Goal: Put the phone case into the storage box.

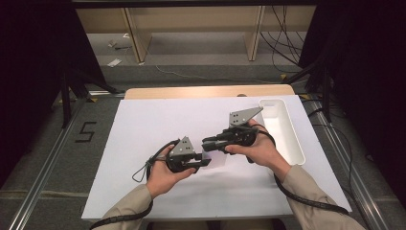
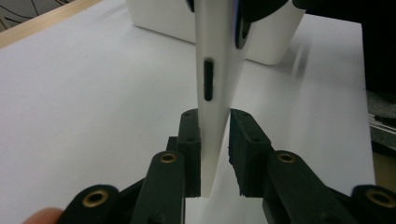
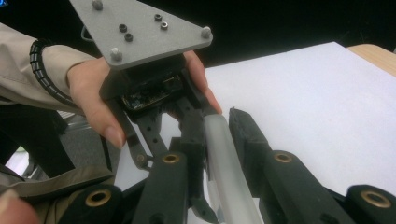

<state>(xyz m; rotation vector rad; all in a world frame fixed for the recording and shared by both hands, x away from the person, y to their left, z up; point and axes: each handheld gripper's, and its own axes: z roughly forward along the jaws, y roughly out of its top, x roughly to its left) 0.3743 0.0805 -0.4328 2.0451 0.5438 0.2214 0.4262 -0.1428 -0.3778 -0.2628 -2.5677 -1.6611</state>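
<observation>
Flat white panel (image 2: 212, 70) held edge-up between both grippers above the table's (image 1: 143, 120) centre, left gripper (image 2: 215, 140) clamped on its near end, right gripper (image 3: 217, 149) clamped on its other end, white tray (image 1: 282, 129) far right.

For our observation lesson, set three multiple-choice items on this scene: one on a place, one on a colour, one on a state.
1. Where does the white tray lie?
A. near the right edge of the table
B. at its left edge
C. on the floor

2. What colour is the slab between the jaws?
A. red
B. white
C. black

3. How is the left hand-held gripper?
A. wide open, empty
B. shut on the slab
C. shut on a cable

Answers:
1 A, the high view shows it beside the right hand.
2 B, its edge shows white.
3 B, the pads sit against the slab.
</observation>
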